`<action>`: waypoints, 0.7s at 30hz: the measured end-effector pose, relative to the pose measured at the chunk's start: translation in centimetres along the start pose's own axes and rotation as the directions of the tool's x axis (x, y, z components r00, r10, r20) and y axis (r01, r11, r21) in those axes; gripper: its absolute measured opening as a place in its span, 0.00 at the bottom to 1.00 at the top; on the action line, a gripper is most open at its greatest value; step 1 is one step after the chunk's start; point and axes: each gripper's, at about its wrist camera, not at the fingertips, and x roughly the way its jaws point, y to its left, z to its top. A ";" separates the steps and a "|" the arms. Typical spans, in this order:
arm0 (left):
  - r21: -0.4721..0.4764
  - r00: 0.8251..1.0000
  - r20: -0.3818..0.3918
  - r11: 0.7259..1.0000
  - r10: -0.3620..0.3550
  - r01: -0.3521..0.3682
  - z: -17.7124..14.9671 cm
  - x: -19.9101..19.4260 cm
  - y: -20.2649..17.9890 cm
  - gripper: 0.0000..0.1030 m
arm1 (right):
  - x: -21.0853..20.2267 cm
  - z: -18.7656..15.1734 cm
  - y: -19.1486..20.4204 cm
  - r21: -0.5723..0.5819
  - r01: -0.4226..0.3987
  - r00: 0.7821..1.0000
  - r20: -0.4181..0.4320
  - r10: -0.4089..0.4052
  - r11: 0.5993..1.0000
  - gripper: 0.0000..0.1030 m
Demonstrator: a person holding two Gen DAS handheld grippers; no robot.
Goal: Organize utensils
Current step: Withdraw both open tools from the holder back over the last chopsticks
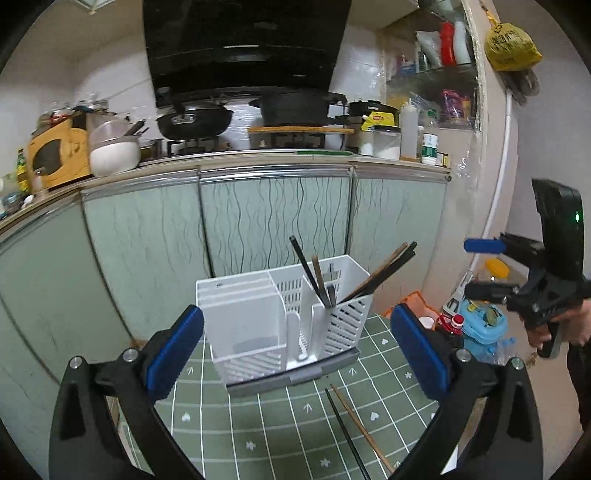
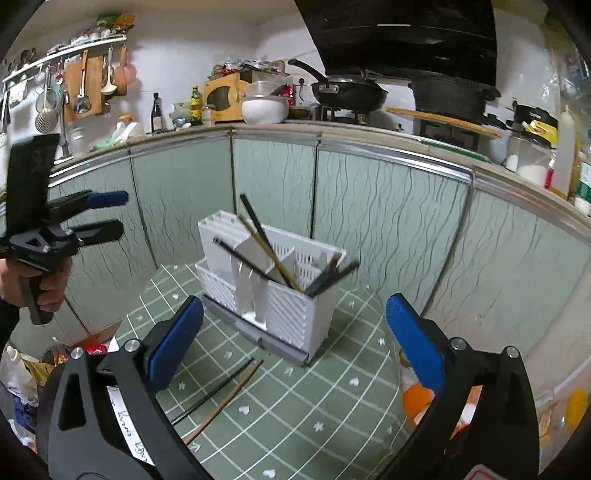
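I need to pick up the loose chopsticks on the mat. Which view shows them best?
The right wrist view: both chopsticks lie nearly full length on the mat. The left wrist view cuts off their near ends.

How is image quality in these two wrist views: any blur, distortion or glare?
Left wrist view: strong fisheye bending of the cabinet doors, dark corners, the white rack fairly sharp. Right wrist view: same bending, the chopsticks in the rack smeared, faint reflections on the range hood.

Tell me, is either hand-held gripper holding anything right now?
No. The left hand-held gripper and right hand-held gripper are both open and empty; two chopsticks lie on the mat.
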 end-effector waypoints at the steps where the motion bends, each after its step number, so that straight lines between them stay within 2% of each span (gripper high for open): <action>1: 0.000 1.000 0.000 1.000 0.013 -0.013 -0.3 -0.3 -0.2 0.96 | -0.2 -0.7 0.3 0.011 0.010 1.000 -0.003 -0.010 1.000 0.92; 10: -0.007 0.988 0.005 0.988 0.152 -0.152 -5.1 -2.3 -1.6 0.96 | -0.6 -6.3 2.3 0.106 0.133 0.991 -0.040 -0.130 0.985 0.92; 21: -0.044 0.982 -0.023 0.981 0.186 -0.187 -10.0 -3.1 -3.1 0.96 | -1.6 -11.4 4.5 0.145 0.241 0.970 -0.071 -0.233 0.960 0.92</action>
